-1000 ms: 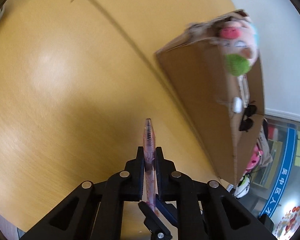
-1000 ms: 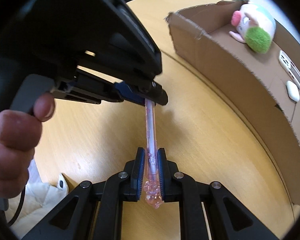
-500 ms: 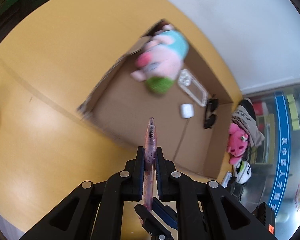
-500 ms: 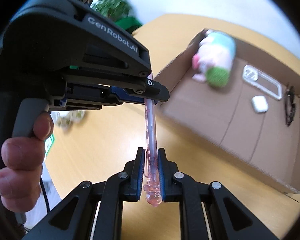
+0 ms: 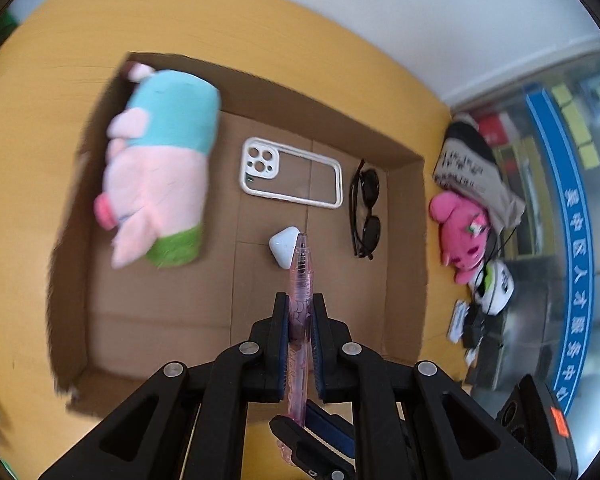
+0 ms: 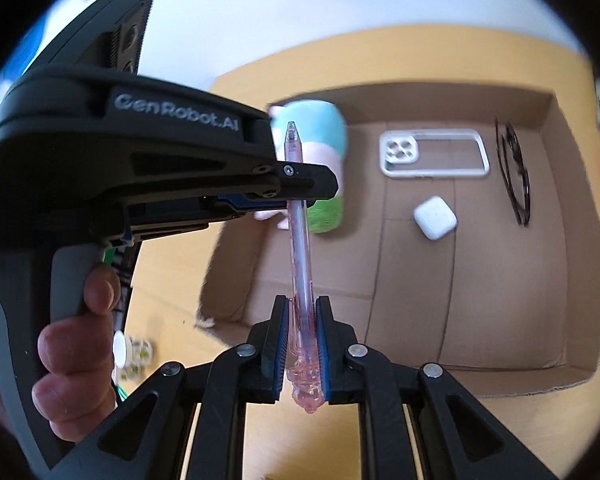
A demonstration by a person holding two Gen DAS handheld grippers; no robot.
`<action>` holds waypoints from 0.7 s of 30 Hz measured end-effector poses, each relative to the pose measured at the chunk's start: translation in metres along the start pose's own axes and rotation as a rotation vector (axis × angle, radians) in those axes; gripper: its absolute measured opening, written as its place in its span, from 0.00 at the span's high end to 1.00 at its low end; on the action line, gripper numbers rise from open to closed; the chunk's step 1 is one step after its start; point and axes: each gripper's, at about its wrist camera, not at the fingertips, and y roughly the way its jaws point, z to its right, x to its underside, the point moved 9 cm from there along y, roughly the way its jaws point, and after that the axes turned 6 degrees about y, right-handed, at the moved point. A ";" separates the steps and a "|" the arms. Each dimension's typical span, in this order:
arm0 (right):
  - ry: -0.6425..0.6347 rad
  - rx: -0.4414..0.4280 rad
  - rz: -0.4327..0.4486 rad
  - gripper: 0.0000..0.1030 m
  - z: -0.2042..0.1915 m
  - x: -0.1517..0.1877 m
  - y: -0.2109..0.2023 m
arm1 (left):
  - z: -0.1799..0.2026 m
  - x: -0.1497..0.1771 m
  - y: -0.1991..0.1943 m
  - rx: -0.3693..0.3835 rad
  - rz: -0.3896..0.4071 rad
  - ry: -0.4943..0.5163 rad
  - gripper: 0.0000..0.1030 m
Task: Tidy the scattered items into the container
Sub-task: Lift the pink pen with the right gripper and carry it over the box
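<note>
A clear pink pen (image 5: 301, 280) is held at once by both grippers above the open cardboard box (image 5: 404, 264). My left gripper (image 5: 300, 308) is shut on its upper part; my right gripper (image 6: 300, 316) is shut on its lower end, near the pink ornament. In the right wrist view the pen (image 6: 299, 240) runs up into the left gripper (image 6: 296, 184). Inside the box lie a plush pig (image 5: 160, 168), a clear phone case (image 5: 292, 172), a white earbud case (image 5: 282, 244) and black sunglasses (image 5: 366, 212).
The box (image 6: 580, 240) sits on a yellow wooden table (image 5: 16, 160). A small packet (image 6: 134, 354) lies on the table left of the box. Beyond the table's right edge are a pink plush (image 5: 462, 232) and bags on the floor.
Both grippers have carried the pen together from over the bare table to above the box; the box interior now fills both views.
</note>
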 end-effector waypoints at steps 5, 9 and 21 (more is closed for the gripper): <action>0.105 -0.001 -0.065 0.88 0.024 -0.009 0.031 | -0.013 -0.014 0.044 -0.010 -0.095 0.017 0.91; 0.166 0.018 -0.118 0.88 0.038 -0.011 0.060 | -0.024 -0.018 0.075 -0.030 -0.148 0.022 0.91; 0.257 0.085 -0.229 0.88 0.068 0.001 0.113 | -0.050 -0.008 0.134 -0.061 -0.249 0.021 0.91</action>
